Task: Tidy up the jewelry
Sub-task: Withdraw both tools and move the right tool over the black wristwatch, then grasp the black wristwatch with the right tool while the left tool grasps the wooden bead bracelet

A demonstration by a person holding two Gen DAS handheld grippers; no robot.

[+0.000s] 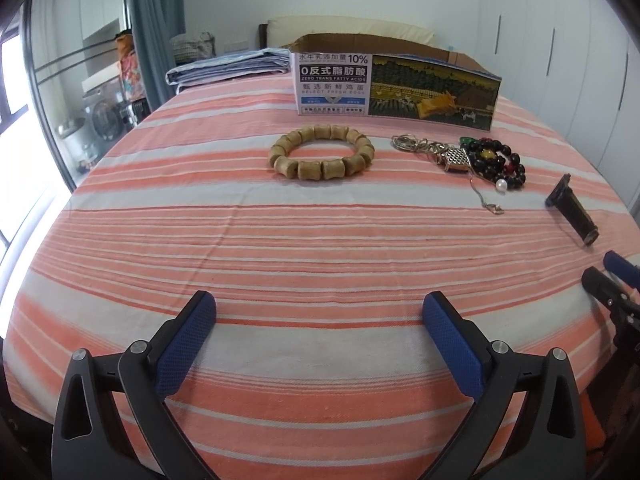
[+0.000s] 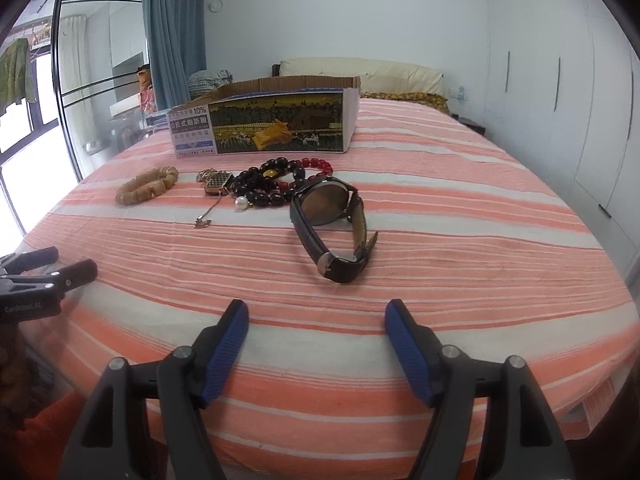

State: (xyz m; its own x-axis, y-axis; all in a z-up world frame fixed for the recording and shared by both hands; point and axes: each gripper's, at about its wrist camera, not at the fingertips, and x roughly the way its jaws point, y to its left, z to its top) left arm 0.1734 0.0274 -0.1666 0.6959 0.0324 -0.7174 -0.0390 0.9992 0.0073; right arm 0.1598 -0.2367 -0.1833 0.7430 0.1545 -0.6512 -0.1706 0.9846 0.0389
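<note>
Right wrist view: both grippers, right gripper (image 2: 316,320) and left gripper (image 1: 320,312), are released and empty; the watch (image 2: 332,224) lies on the bed (image 2: 480,240), light, its strap flexible, so grasp it across the rigid case.

Bed (image 1: 200,240) with orange-and-white striped cover. On it, far side: open cardboard box (image 1: 396,88), printed front. Before box, in row: wooden bead bracelet (image 1: 321,153), metal chain with silver pendant (image 1: 444,156), dark bead bracelets (image 1: 500,164) touching it, red bead bracelet (image 2: 316,166), wristwatch (image 2: 332,224) nearest. Folded blue cloth (image 1: 232,69) at far left.
</note>
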